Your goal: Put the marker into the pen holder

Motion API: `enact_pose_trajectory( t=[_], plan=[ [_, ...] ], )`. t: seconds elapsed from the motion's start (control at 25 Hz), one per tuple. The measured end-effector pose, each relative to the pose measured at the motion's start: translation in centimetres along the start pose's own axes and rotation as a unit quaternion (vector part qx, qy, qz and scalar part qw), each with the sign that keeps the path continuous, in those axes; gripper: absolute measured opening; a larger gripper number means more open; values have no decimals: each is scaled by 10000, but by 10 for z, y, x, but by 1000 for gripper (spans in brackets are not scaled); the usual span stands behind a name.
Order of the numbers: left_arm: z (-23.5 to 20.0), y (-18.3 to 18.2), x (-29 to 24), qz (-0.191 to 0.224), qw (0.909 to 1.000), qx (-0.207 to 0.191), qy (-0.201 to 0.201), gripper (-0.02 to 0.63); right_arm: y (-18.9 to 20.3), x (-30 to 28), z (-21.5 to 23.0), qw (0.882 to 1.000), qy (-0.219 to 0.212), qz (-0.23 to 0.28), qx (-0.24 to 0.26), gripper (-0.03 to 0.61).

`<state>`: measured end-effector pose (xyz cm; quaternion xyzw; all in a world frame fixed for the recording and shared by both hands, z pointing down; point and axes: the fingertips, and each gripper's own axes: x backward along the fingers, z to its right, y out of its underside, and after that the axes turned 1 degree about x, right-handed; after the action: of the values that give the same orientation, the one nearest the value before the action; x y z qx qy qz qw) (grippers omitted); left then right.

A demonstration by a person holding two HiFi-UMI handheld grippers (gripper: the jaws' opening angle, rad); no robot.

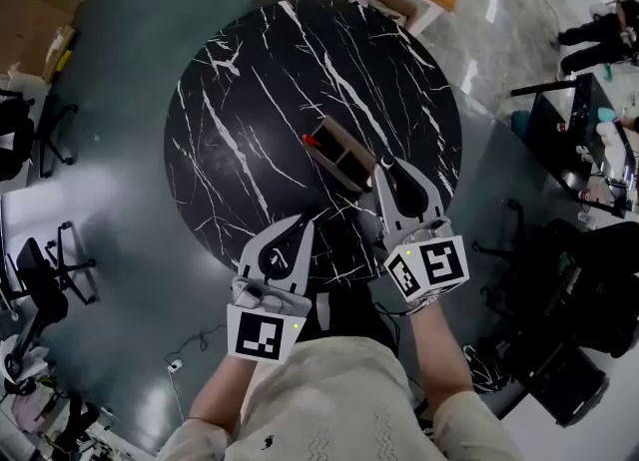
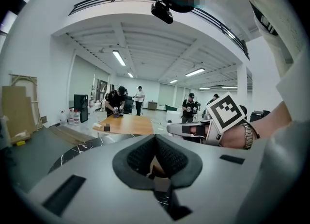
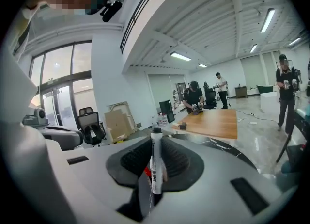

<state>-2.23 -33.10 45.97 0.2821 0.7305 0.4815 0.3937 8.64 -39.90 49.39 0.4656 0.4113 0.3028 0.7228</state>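
A white marker (image 3: 156, 162) with a black cap is clamped upright in the right gripper (image 1: 391, 174) — just beside the pen holder (image 1: 337, 155) at frame centre on the black marble table (image 1: 240, 120). The left gripper (image 1: 297, 227) — jaws together, nothing between — is seen lower left of centre.

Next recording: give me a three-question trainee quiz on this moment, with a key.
1. Which gripper holds the white marker with a black cap? A) left gripper B) right gripper C) neither
2. True or false: the white marker is already inside the brown pen holder.
3. Fill in: the black, white-veined table under the pen holder is ____ in shape.
Key: 1 B; 2 false; 3 round.
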Motion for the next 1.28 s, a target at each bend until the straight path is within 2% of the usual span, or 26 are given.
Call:
enact_pose_trajectory(
  t=[0.28,0.56,0.96,1.04,1.16,1.28],
  plan=[
    [-7,15,-7,-159,9996,90,-201,12,12,-26,6,9998,-142,-116,4,78],
    [-9,26,-6,-249,9992,130,-269,12,27,-33,12,9995,-53,-314,59,78],
    [-1,18,-11,-173,9997,93,-168,12,15,-20,12,9998,29,-219,21,78],
    [2,14,-10,-125,9998,72,-142,12,12,-15,7,9996,-118,-274,-6,76],
    [8,4,-7,-15,9999,16,-111,12,9,-2,-6,9985,-325,-446,-17,22],
    [15,-12,-3,171,9998,-93,-41,12,1,18,-18,9978,-483,-455,66,17]
  ],
)
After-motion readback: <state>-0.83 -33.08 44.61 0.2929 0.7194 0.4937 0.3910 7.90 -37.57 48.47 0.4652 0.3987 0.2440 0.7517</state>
